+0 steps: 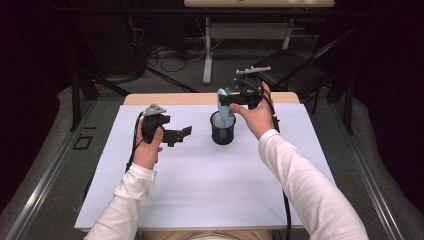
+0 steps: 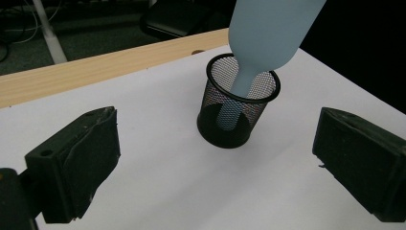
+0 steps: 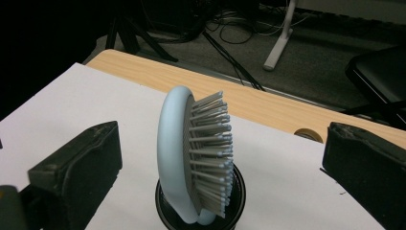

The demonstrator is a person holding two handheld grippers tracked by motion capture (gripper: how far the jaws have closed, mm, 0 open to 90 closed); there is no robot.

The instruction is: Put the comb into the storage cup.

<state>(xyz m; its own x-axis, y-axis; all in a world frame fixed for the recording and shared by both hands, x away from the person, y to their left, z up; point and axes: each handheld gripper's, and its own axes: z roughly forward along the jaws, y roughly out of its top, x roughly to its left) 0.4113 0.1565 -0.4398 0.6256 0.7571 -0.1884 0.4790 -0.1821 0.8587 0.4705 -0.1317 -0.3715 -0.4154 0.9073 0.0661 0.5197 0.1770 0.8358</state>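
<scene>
Black wire-mesh pen cup (image 1: 222,128) stands upright on the white sheet (image 1: 200,175) covering the bench, toward the far-middle. In it: a pale blue plastic hairbrush (image 3: 194,153), handle down in the cup, head sticking up above the rim w/ grey bristles (image 3: 210,148) facing sideways. Nothing else seen in the cup.

Right tongs (image 1: 231,98) hover just behind and above the brush head, jaws spread wide, gripping nothing; the brush stands between them w/o touching. Left tongs (image 1: 186,132), off to the cup's left, also wide open and empty, pointing at the cup.
</scene>
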